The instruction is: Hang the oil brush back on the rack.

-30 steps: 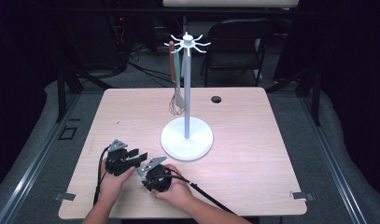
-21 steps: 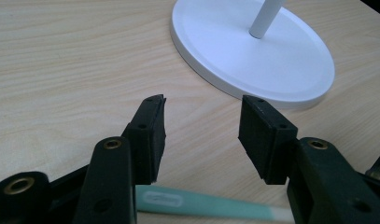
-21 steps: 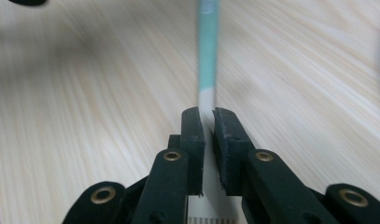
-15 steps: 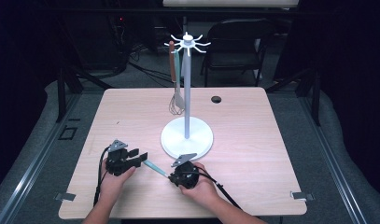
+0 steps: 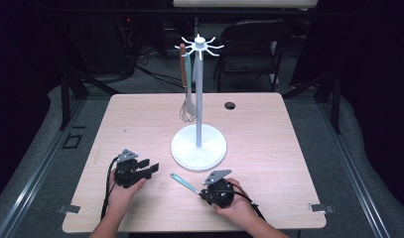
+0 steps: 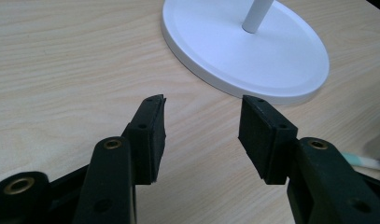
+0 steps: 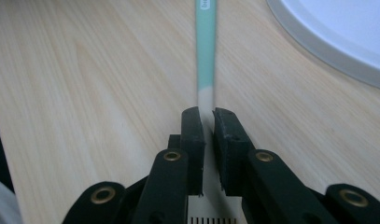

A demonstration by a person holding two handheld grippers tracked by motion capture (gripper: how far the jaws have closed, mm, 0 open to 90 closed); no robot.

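A teal-handled utensil (image 5: 183, 183) lies low over the wooden table (image 5: 269, 148), in front of the white stand's round base (image 5: 198, 148). My right gripper (image 5: 203, 192) is shut on the utensil's cream neck (image 7: 206, 100), and its jaws have just been closing on it. In the right gripper view the teal handle (image 7: 206, 42) runs straight ahead from the right gripper (image 7: 207, 116). My left gripper (image 5: 152, 169) rests to the left, open, with nothing between its pads (image 6: 201, 126). The stand's base (image 6: 253, 51) lies just ahead of it.
A whisk (image 5: 188, 106) and a brown-handled utensil (image 5: 182, 69) hang from the stand's hooked top (image 5: 199, 44). A cable hole (image 5: 230, 105) sits near the table's far edge. A chair (image 5: 249, 44) stands behind the table.
My right gripper has moved to the right, away from the left gripper, with the teal-handled utensil in it. The left gripper has stayed put.
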